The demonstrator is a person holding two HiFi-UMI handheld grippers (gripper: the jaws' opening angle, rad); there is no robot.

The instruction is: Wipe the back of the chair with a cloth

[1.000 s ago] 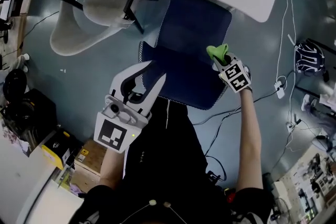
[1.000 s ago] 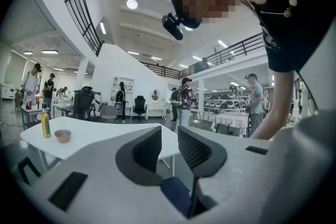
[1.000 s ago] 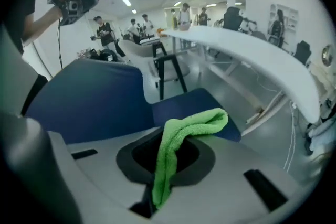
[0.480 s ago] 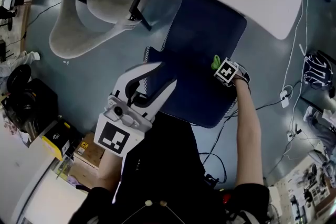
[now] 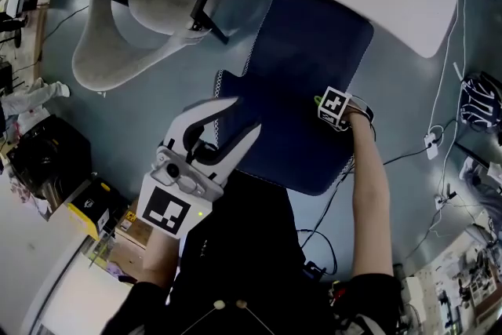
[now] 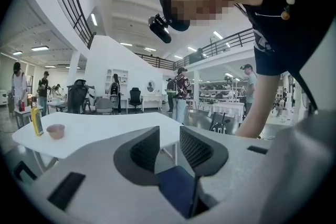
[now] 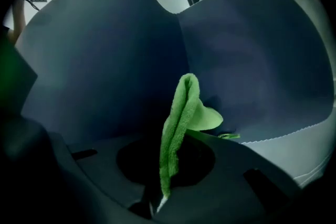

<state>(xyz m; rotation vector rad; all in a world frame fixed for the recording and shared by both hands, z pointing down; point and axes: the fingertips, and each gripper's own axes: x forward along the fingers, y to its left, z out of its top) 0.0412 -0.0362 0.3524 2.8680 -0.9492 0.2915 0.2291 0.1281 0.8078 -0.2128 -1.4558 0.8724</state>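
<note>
- The right gripper pinched the green cloth at the blue chair back.
- The left gripper hung nearby, jaws apart, holding nothing.

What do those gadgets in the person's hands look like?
The left tool is a pale grey claw: two curved jaws lined with dark ribbed pads. It and the right tool each carry a cube of black-and-white square markers. The person wears a black top.
</note>
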